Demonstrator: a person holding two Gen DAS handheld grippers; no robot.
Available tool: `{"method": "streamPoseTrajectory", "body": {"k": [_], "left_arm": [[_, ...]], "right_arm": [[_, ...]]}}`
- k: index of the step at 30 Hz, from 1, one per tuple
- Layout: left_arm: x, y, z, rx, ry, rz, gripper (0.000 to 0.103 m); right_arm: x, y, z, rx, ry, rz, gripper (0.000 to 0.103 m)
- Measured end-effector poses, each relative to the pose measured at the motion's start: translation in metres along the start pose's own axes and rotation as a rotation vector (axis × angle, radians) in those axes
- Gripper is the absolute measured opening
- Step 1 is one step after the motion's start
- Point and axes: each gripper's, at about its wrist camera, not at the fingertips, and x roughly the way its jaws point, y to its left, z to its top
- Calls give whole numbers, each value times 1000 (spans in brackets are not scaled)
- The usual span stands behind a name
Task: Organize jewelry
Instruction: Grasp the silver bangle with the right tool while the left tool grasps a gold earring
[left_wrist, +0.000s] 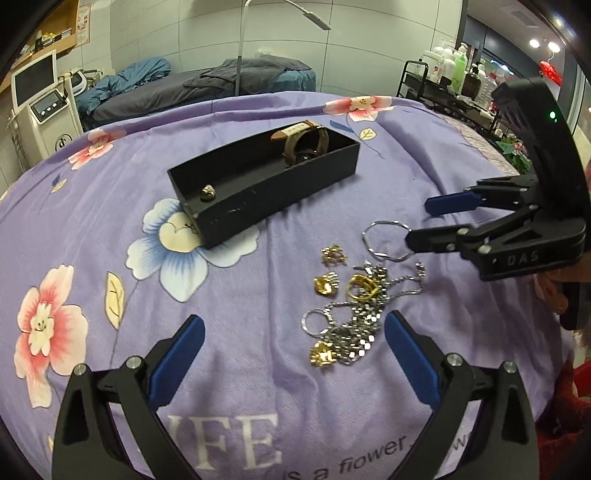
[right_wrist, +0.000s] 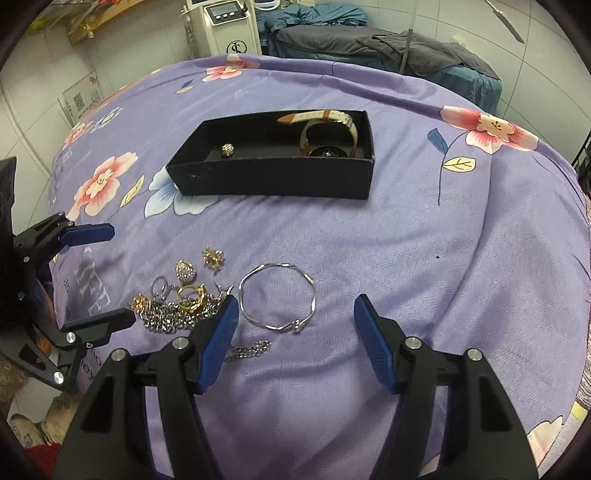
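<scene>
Bangle (right_wrist: 277, 295) — a thin silver hoop lying flat on the cloth — is seen just ahead of the right gripper (right_wrist: 293, 325), spread and empty, nearer it than the left gripper (left_wrist: 293, 347), likewise spread wide, with the box (right_wrist: 273, 177) farther ahead.

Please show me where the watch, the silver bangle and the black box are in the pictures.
watch (right_wrist: 349, 127): right wrist view, on its pale strap.
silver bangle (right_wrist: 313, 295): right wrist view, on its right rim.
black box (right_wrist: 273, 177): right wrist view, on its near outer wall.
</scene>
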Motion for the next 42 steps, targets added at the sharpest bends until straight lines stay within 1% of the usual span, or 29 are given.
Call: {"method": "streamPoseTrajectory", "body": {"k": [2, 3, 5, 8, 9, 10, 12, 13, 14, 15, 17, 22, 24, 26, 27, 29, 30, 31, 33, 34, 39, 42], "left_arm": [[1, -2, 3, 2, 1, -26, 87], [2, -3, 5, 2, 2, -36, 85], [6, -3, 11, -7, 5, -63, 72], [13, 3, 18, -59, 12, -146, 61], [15, 4, 21, -75, 10, -166, 60], [18, 3, 23, -76, 12, -163, 58], [24, -3, 26, -54, 27, -127, 55], [28, -6, 27, -32, 41, -102, 51], [32, -9, 28, -18, 51, -82, 45], [36, -11, 29, -12, 65, -67, 42], [42, -11, 31, -13, 80, -76, 34], [48, -15, 34, -1, 90, -85, 32], [50, -13, 35, -13, 91, -93, 28], [52, -13, 36, -18, 91, -90, 19], [52, -14, 36, -14, 95, -83, 17], [51, -15, 32, -11, 92, -76, 17], [50, -15, 31, -17, 91, -76, 17], [49, -14, 29, -25, 90, -78, 17], [46, -13, 26, -41, 84, -80, 17], [45, -12, 24, -46, 82, -80, 17], [38, -8, 19, -69, 70, -67, 17], [34, -4, 16, -84, 66, -64, 17]], "right_arm": [[4, 2, -1, -5, 9, -1, 65], [5, 2, -2, 0, 11, 2, 64], [8, 2, -2, 7, 13, 3, 63], [9, 3, -4, 6, 16, -4, 63], [10, 3, -4, 5, 18, -5, 63], [10, 3, -4, 4, 19, -5, 63], [11, 4, -4, -4, 22, -9, 61], [11, 4, -4, -11, 22, -15, 58], [12, 4, -3, -15, 23, -19, 58], [12, 4, -3, -15, 23, -21, 56], [14, 2, -2, -6, 24, -17, 56], [17, 2, 2, -13, 27, -25, 54], [20, 2, 3, -14, 31, -34, 49], [23, 2, 5, -10, 35, -39, 48], [25, 2, 5, -8, 36, -43, 47], [27, 4, 6, -17, 34, -61, 44], [27, 5, 6, -24, 32, -70, 39], [27, 7, 5, -32, 28, -79, 28], [26, 9, 3, -43, 21, -91, 18], [26, 10, 2, -46, 18, -92, 15], [20, 5, -4, -11, 4, -71, 4], [15, 2, -8, 24, -6, -48, 4]]}}
